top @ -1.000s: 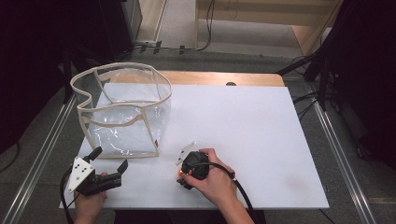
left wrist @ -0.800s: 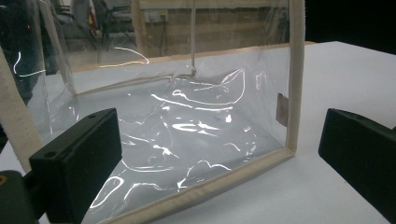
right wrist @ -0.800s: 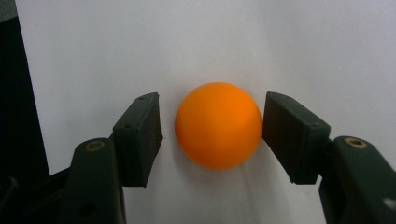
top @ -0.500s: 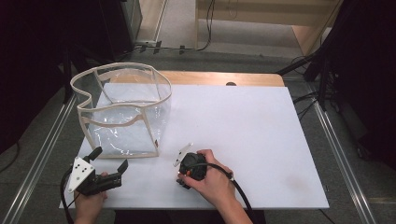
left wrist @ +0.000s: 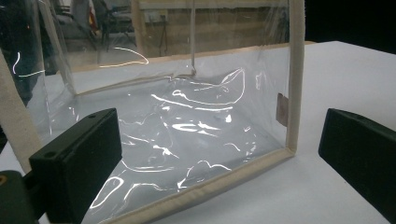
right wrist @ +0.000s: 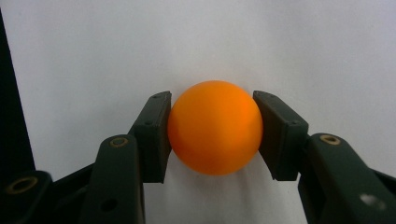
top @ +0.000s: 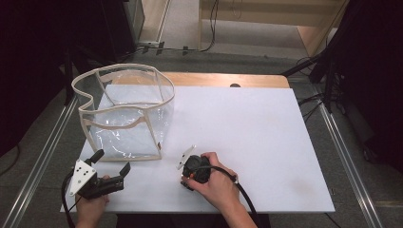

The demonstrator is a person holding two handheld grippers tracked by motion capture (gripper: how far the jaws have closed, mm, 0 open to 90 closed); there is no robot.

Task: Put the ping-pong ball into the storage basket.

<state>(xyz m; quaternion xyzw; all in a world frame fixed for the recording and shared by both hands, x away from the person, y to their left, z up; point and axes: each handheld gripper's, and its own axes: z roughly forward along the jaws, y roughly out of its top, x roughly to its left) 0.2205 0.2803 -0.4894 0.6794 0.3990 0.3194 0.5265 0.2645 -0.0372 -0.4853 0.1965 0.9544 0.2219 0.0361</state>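
An orange ball point(right wrist: 215, 128) rests on the white table point(top: 247, 123), and my right gripper point(right wrist: 212, 95) is shut on it, both pads pressing its sides. Its jaws have just been closing onto the ball. In the high view a hand covers most of the right gripper point(top: 190, 171) at the table's near edge, which points down at the tabletop. My left gripper point(top: 112, 161) lies low at the near left corner, open, with nothing between its jaws. It faces the clear plastic bag point(left wrist: 187, 116), which has beige trim.
The clear bag point(top: 126, 114) stands upright on the left of the table with its top open. A strip of wooden tabletop point(top: 223, 80) shows at the far edge. Metal rails run along both sides of the table.
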